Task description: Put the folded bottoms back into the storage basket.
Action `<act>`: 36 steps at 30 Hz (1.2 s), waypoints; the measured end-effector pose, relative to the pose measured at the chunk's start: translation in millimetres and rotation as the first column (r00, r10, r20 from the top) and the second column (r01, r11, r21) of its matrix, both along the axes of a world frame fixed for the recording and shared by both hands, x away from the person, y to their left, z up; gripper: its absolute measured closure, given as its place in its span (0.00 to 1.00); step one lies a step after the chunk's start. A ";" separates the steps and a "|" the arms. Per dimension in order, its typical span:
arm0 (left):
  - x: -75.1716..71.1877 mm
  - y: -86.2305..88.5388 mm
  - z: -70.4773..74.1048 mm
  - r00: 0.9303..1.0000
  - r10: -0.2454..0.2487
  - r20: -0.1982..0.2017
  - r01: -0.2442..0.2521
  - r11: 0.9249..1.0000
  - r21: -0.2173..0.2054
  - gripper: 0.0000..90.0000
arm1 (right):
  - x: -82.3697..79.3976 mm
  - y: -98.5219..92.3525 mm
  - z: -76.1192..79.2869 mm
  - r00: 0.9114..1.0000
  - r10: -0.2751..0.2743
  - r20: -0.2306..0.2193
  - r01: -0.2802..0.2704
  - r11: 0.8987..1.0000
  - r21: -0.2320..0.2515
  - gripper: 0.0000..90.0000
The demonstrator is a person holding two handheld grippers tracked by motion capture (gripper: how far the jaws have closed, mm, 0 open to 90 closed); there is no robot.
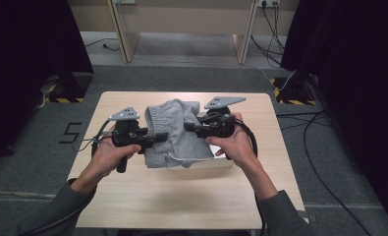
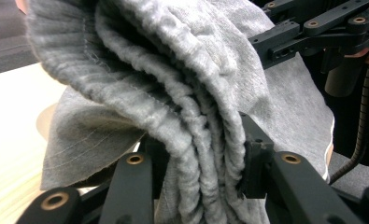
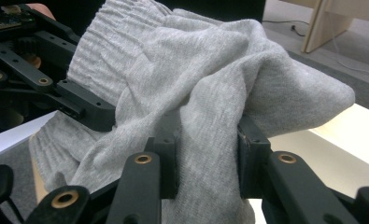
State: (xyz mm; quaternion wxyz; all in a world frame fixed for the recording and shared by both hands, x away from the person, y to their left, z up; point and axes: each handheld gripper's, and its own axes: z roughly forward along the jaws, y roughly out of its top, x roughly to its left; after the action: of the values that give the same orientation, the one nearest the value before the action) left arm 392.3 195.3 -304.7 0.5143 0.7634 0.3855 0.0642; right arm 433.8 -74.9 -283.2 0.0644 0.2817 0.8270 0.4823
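Observation:
A grey knitted garment point(image 1: 174, 132) with a ribbed hem hangs bunched between my two grippers above the middle of the table. My left gripper point(image 1: 161, 136) is shut on its left side; in the left gripper view thick folds of the garment point(image 2: 191, 112) are pinched between the jaws of the left gripper point(image 2: 201, 163). My right gripper point(image 1: 187, 127) is shut on the garment's right side; in the right gripper view the grey fabric point(image 3: 210, 93) is clamped in the right gripper point(image 3: 205, 154). Each gripper view shows the other gripper close by, also on the cloth.
The light wooden table point(image 1: 132, 196) has dark floor around it. A flat white thing point(image 1: 216, 161) lies on the table under the garment's right part. Wooden furniture legs point(image 1: 123, 34) stand at the back, cables point(image 1: 319, 162) run along the floor at the right.

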 end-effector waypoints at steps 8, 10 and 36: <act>29.7 -24.8 -8.9 0.999 -0.006 -0.032 0.006 1.000 0.009 0.70 | 21.1 -20.6 -8.4 0.998 -0.054 -0.013 0.053 0.998 -0.033 0.75; 39.3 -31.8 -12.4 0.999 -0.004 -0.046 0.004 1.000 0.008 0.70 | 27.2 -25.4 -11.2 0.998 -0.068 -0.018 0.067 0.997 -0.043 0.75; 100.6 -70.6 -75.4 0.980 0.028 -0.195 0.002 0.989 0.150 0.70 | 79.2 -49.2 -92.0 0.970 -0.193 -0.150 0.173 0.976 -0.134 0.75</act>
State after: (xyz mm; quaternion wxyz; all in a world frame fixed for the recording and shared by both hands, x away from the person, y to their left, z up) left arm 492.9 124.7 -380.1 0.4146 0.7999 0.4335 0.0207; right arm 513.0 -124.1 -375.2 0.0581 0.3909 0.8274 0.3991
